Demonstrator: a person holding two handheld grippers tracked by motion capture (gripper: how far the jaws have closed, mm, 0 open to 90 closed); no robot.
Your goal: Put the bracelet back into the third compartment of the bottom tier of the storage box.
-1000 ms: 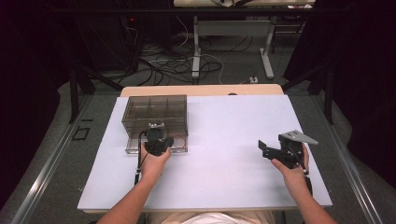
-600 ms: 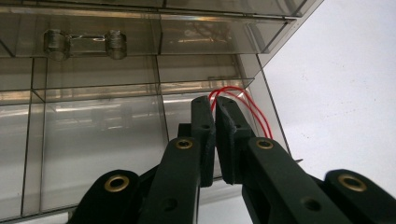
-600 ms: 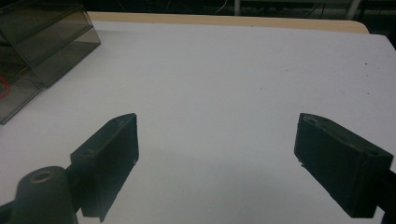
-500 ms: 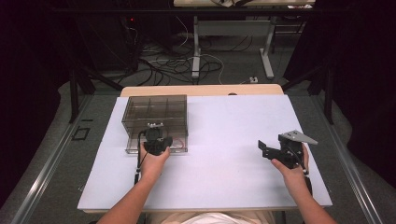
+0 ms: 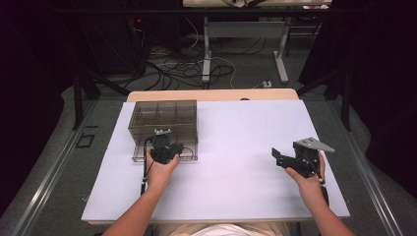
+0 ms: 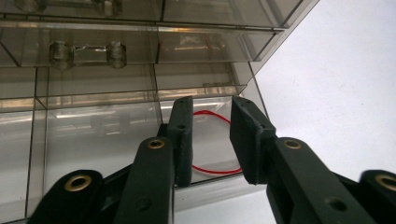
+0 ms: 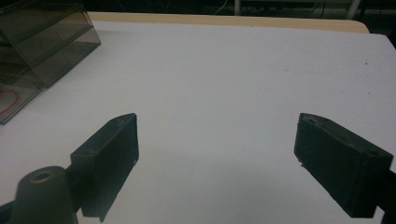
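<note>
Left claw [image 6: 211,140] jaws just parted.

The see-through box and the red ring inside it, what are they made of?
The box looks like smoky clear plastic: you can see through its walls and dividers, and its edges shine. The red ring lying in its near compartment looks like a thin rubber band or a cord; it is too thin to tell. The left gripper has just been opening above it.
</note>
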